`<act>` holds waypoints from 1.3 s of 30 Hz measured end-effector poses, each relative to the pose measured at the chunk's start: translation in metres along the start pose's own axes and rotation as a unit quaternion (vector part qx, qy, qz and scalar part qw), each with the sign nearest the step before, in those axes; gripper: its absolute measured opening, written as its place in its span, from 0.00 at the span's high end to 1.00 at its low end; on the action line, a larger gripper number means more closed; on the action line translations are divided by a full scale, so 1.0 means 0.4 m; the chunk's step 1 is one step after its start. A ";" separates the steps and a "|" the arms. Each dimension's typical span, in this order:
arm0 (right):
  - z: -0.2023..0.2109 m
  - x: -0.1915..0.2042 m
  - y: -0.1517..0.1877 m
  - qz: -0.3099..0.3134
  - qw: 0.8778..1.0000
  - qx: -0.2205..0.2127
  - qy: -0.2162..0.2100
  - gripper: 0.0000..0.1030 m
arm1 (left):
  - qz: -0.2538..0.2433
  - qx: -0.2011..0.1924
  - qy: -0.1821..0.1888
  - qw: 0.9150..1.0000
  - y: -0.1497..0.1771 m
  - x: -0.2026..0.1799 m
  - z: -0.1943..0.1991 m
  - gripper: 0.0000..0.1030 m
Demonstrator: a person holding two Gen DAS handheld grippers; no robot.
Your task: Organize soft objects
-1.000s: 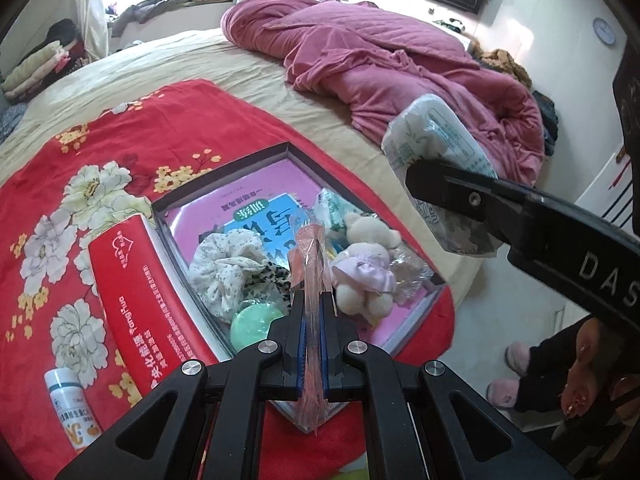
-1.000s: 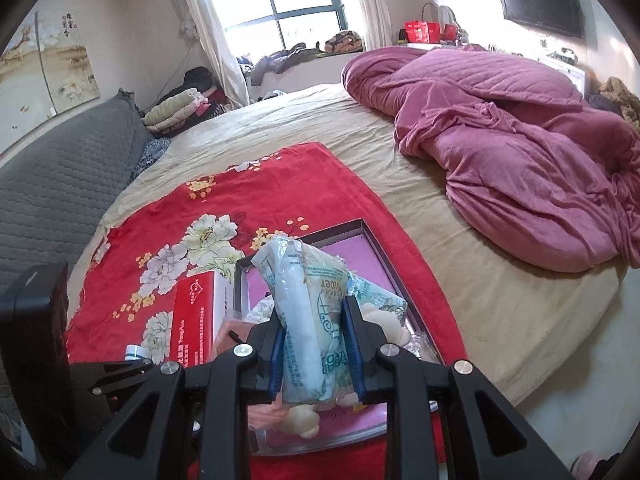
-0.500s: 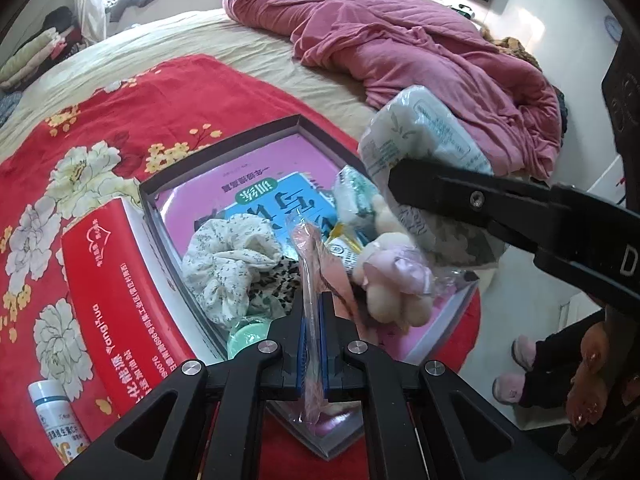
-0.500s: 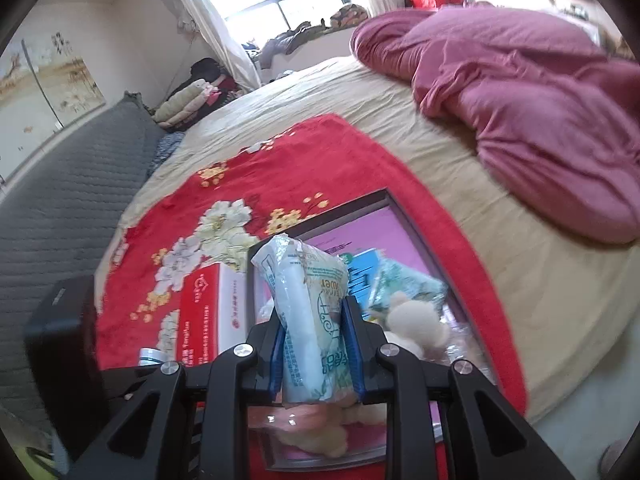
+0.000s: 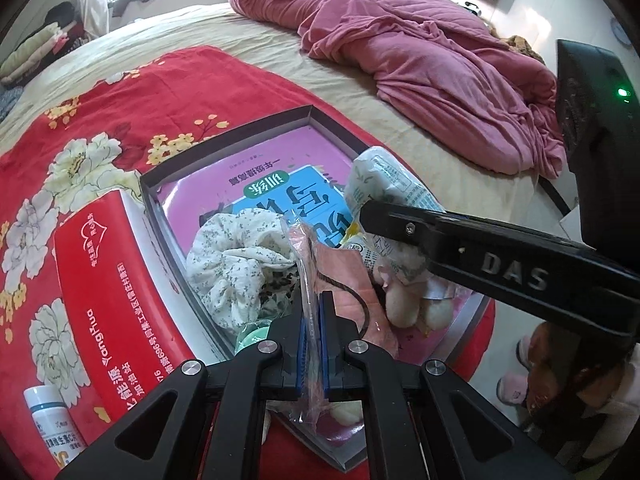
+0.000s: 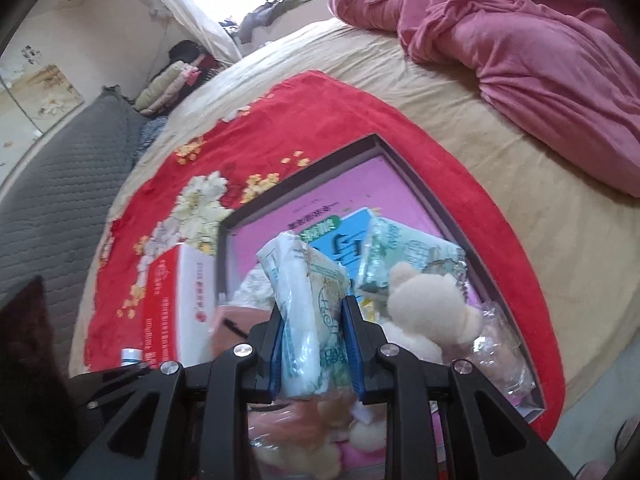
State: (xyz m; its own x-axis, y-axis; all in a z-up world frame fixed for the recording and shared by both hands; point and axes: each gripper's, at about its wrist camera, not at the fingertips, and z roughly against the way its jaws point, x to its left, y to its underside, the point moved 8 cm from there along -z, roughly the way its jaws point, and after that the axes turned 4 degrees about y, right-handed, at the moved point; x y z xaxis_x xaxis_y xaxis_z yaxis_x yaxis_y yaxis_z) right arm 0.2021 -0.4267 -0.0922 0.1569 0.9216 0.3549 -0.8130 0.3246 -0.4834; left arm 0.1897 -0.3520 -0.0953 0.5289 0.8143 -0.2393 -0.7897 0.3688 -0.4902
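Note:
A grey-rimmed box with a pink and blue printed bottom lies on a red floral blanket. In it lie a white floral scrunchie, a cream plush bear and a green tissue pack. My left gripper is shut on a clear plastic packet with a pink card, low over the box's near side. My right gripper is shut on a white and green tissue pack above the box's right part.
A red and white carton lies against the box's left side, with a small white bottle near it. A crumpled pink quilt covers the far right of the bed. A person's slippered feet stand beside the bed.
Both grippers have moved down and forward toward the box with their loads still held. The tissue pack now hangs just over the plush bear.

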 end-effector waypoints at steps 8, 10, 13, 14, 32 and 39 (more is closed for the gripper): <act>-0.022 -0.002 -0.002 0.018 1.000 -0.001 0.019 0.73 | -0.002 -0.001 -0.003 1.000 -0.001 0.003 -0.003 0.94; -0.024 0.002 0.000 0.018 1.000 0.000 0.014 0.72 | -0.002 -0.001 -0.003 1.000 -0.001 0.003 -0.003 0.93; -0.026 0.005 0.001 0.017 1.000 0.006 0.006 0.72 | -0.003 -0.002 -0.003 1.000 0.000 0.004 -0.001 0.92; -0.026 0.009 0.003 0.019 1.000 0.008 0.001 0.71 | -0.002 -0.002 -0.001 1.000 0.001 0.004 0.001 0.91; 0.028 0.048 0.007 0.015 1.000 -0.003 -0.023 0.49 | 0.005 -0.006 0.019 1.000 0.009 0.007 0.025 0.80; 0.109 0.025 0.004 0.017 0.999 -0.040 0.013 0.49 | 0.004 -0.017 0.013 1.000 0.006 0.007 0.051 0.48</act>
State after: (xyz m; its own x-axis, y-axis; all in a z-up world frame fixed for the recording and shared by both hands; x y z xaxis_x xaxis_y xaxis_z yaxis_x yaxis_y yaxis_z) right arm 0.1777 -0.4263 -0.0545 0.1451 0.9372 0.3170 -0.7714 0.3078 -0.5570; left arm 0.1829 -0.3399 -0.0802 0.5310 0.8052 -0.2638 -0.7829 0.3471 -0.5163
